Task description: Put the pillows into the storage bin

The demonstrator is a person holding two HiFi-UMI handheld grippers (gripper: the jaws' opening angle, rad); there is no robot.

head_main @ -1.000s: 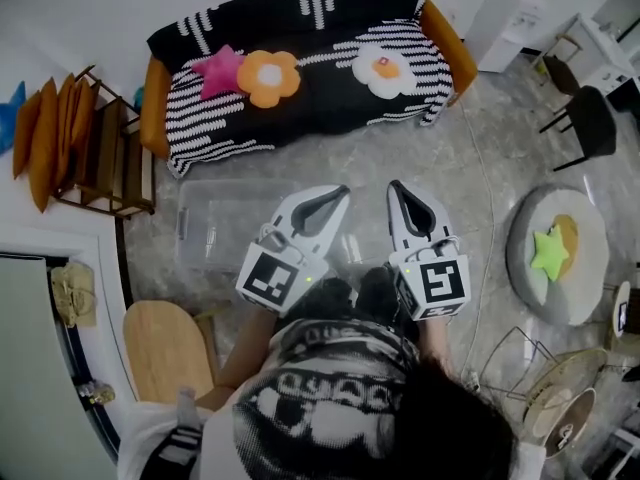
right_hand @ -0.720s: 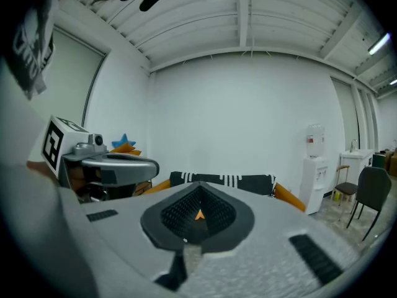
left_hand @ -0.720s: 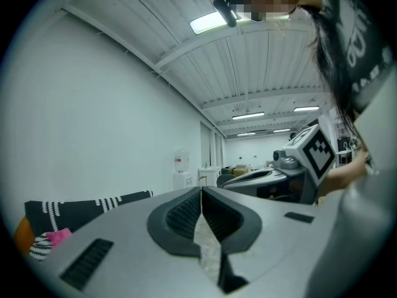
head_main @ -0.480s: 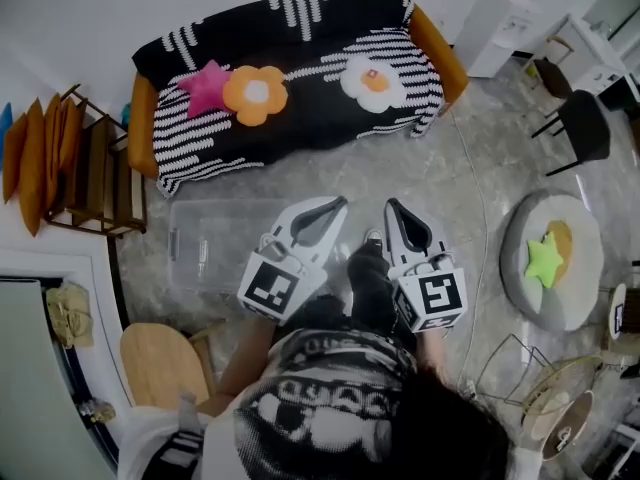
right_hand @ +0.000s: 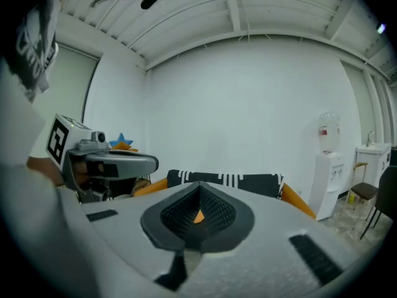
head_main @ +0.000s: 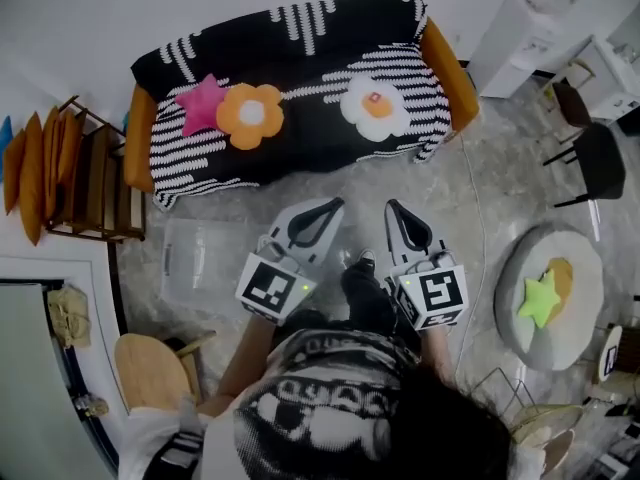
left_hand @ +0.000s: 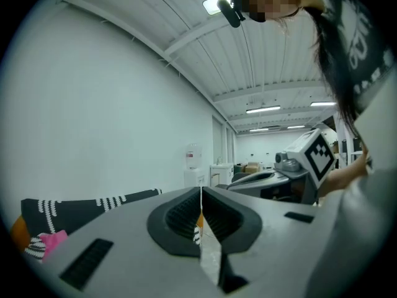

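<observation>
Fingers of left gripper and right gripper closed, empty; open wide nearing the sofa; pinch the white pillow on it deeply.

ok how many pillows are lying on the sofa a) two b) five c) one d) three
d: a pink star pillow, an orange flower pillow and a white flower pillow lie on the striped sofa.

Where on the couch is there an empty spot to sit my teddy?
Bare seat lies between the orange flower pillow and the white flower pillow on the black-and-white striped sofa. The left end is crowded: the pink star pillow sits right against the orange one.
</observation>
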